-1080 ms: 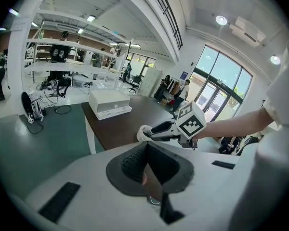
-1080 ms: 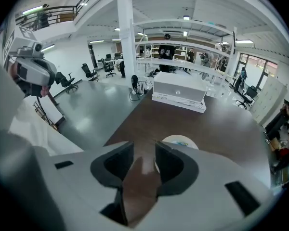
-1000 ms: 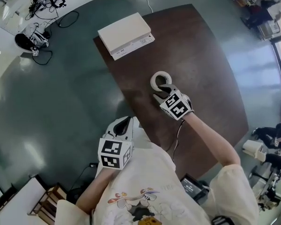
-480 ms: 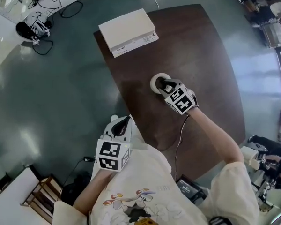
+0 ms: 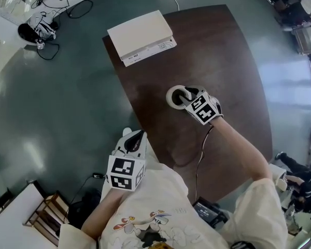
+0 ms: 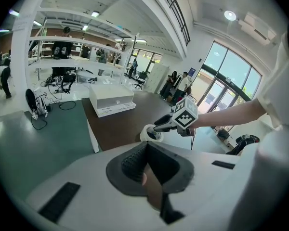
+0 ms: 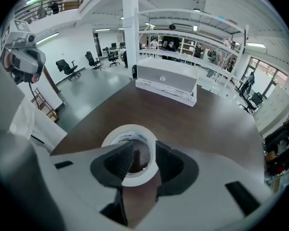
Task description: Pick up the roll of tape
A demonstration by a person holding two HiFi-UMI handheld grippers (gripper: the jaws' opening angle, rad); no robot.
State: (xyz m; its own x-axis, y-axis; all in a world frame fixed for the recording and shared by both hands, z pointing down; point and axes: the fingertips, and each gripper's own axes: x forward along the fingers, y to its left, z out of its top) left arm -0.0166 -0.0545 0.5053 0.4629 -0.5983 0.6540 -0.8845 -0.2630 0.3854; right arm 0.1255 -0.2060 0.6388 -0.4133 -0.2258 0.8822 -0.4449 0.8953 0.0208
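The roll of tape (image 5: 171, 98), a white ring, lies flat on the dark brown table (image 5: 223, 51). My right gripper (image 5: 184, 94) is down on it and open. In the right gripper view one finger stands inside the hole of the roll (image 7: 127, 134) and the other outside its right wall, with the gripper (image 7: 143, 153) straddling that wall; a gap shows beside the inner finger. My left gripper (image 5: 136, 138) is held back by the person's body, off the table's near edge, shut on nothing. From the left gripper (image 6: 147, 172) view the roll (image 6: 147, 134) and the right gripper show ahead.
A flat white box (image 5: 140, 35) lies at the table's far left corner, well beyond the roll. Grey-green floor surrounds the table; cables and a dark bag (image 5: 28, 32) lie on it at far left. A cable (image 5: 199, 154) trails from the right gripper across the table.
The right gripper has moved forward and down onto the roll, from just short of it to straddling its wall. The left gripper has hardly moved.
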